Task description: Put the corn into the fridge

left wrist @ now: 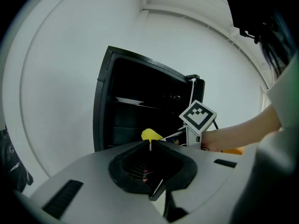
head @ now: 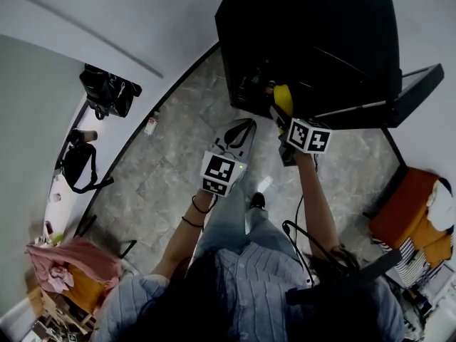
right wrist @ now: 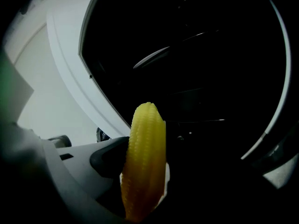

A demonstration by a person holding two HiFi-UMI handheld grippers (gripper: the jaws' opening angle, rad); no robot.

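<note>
Grey marbled floor tiles and plain white walls frame a black fridge that stands at the far side of the room with its door swung open to the right, its inside dark apart from a few faint shelf edges. A person in a blue striped shirt stands facing it, seen from above, with a hand-held gripper in each hand. The right gripper reaches toward the open front of the fridge and has hold of the corn: its jaws stand wide apart, clamped on either side of the yellow cob, which sticks up between them, tip raised, against the black interior. The corn sits right at the mouth of the fridge, near the lower left part of the opening; whether it has crossed the threshold cannot be told. The left gripper hangs over the floor just left of the right one and a little nearer the person, pointing toward the fridge; its two jaws are pressed together at the tips with nothing between them. Along the left wall lie two black bags, and a small white bottle rests on the floor near the skirting. A pink cloth is heaped at the near left, and an orange piece of furniture stands at the right, well apart from the fridge.
</note>
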